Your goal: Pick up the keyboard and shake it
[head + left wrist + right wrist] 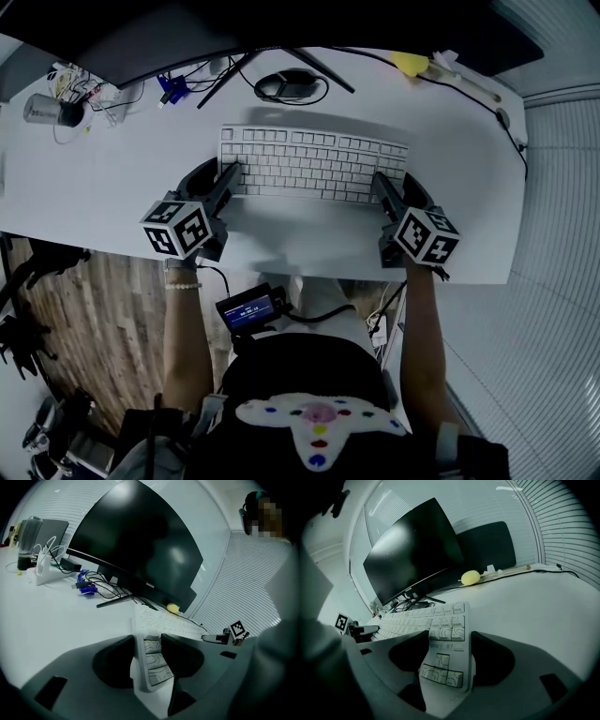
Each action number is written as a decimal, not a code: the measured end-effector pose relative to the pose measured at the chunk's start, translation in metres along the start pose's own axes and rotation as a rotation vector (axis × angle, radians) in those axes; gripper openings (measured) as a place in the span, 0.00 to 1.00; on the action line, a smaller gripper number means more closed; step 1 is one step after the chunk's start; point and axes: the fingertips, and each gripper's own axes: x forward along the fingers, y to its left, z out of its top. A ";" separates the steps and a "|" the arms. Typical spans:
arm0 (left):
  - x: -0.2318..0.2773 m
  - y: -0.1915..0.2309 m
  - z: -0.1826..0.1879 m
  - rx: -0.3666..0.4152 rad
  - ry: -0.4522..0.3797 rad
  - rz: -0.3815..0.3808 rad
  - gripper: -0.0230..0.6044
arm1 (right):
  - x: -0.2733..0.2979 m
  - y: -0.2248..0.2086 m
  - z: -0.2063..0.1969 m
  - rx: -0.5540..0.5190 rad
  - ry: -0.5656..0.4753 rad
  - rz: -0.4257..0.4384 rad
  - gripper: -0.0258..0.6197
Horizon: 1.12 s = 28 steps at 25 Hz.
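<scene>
Forearms (183, 342) extend forward, left tool (228, 174) and right tool (380, 181) clamping keyboard (314, 164).

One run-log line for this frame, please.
phase: grasp | left gripper: shut on keyboard, left end | right gripper: shut on keyboard, right end | lifted off desk: cannot tell
</scene>
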 end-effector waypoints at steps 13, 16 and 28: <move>0.008 0.009 -0.013 -0.056 0.077 0.021 0.34 | 0.005 -0.002 -0.005 0.000 0.025 -0.020 0.50; 0.010 0.012 -0.016 -0.033 0.115 0.056 0.34 | 0.004 -0.002 -0.004 -0.017 0.030 -0.030 0.51; 0.011 0.019 -0.021 0.031 0.080 0.134 0.35 | 0.012 -0.006 -0.011 -0.007 -0.005 -0.068 0.50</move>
